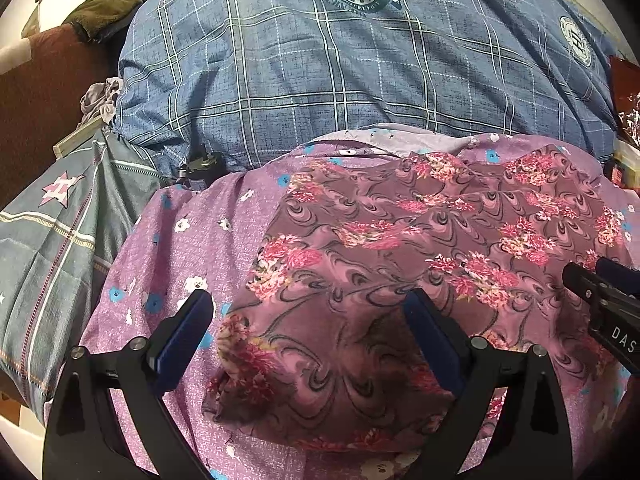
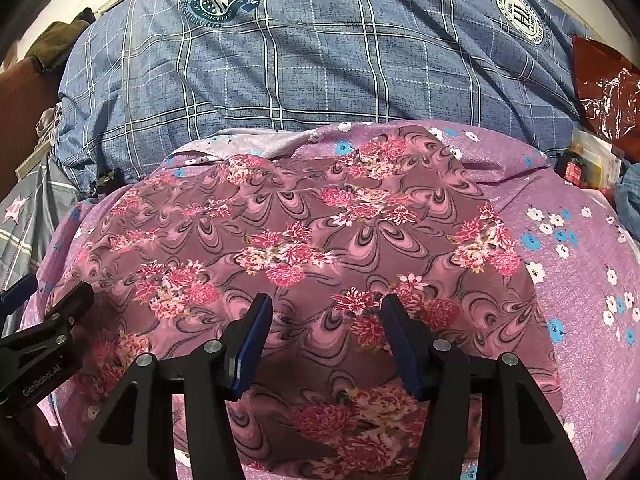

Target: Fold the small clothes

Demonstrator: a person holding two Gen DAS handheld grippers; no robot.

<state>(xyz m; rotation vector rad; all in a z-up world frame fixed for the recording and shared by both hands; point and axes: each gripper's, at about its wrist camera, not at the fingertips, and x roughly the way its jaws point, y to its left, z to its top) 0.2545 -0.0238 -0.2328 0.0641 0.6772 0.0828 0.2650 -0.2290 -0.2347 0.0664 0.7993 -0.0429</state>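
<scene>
A mauve cloth with pink flower print (image 1: 400,248) lies spread on a lilac flowered sheet (image 1: 176,248); in the right wrist view the cloth (image 2: 304,240) fills the middle. My left gripper (image 1: 308,306) is open above the cloth's near left part, its jaws wide apart and holding nothing. My right gripper (image 2: 326,310) is open over the cloth's near edge, jaws apart and empty. The right gripper also shows at the right edge of the left wrist view (image 1: 600,296), and the left gripper shows at the left edge of the right wrist view (image 2: 48,320).
A blue checked quilt (image 1: 340,80) is bunched behind the cloth. A grey-green checked pillow (image 1: 52,240) lies to the left. Red shiny packaging (image 2: 604,84) and small boxes (image 2: 588,164) sit at the right. A dark object (image 1: 202,166) lies by the quilt's edge.
</scene>
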